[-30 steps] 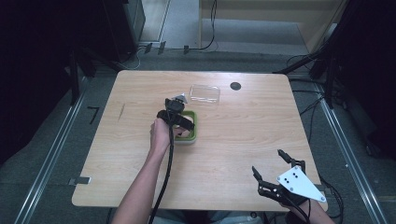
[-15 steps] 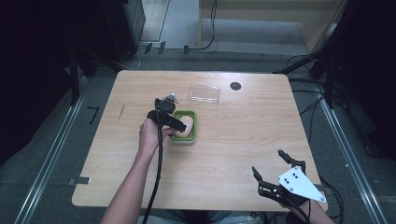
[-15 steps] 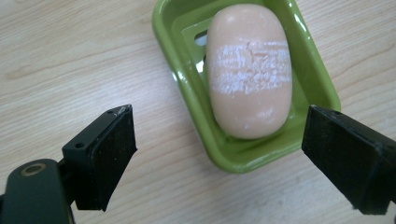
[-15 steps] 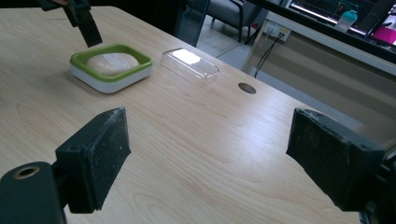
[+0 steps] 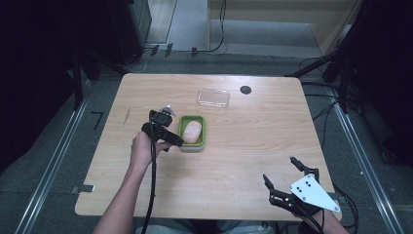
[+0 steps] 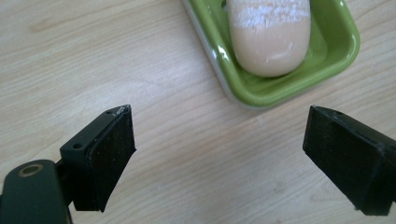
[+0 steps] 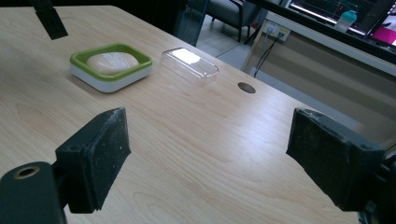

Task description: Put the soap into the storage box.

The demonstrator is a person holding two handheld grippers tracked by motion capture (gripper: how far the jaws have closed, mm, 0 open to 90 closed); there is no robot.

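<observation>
A green soap dish (image 5: 202, 132) with a white base sits mid-table, and a pale oval bar of soap (image 5: 191, 131) lies in it. My left gripper (image 5: 168, 127) hovers just left of the dish, open, nothing between its jaws. In the left gripper view the dish rim (image 6: 224, 74) and soap (image 6: 269, 37) sit at the upper right, beyond the left gripper (image 6: 219, 126). My right gripper (image 5: 279, 169) rests open near the table's front right corner. In the right gripper view, the right gripper (image 7: 210, 135) faces the far-off dish (image 7: 112, 79), soap (image 7: 112, 62) and bare wood.
A clear plastic lid (image 5: 214, 97) lies behind the dish, also seen as the lid (image 7: 189, 65) in the right gripper view. A dark round grommet (image 5: 245, 89) marks the tabletop at the back. A black cable trails from the left gripper along the forearm.
My left gripper has drawn back leftward from over the dish, uncovering the soap lying in it. The right gripper has stayed put.
</observation>
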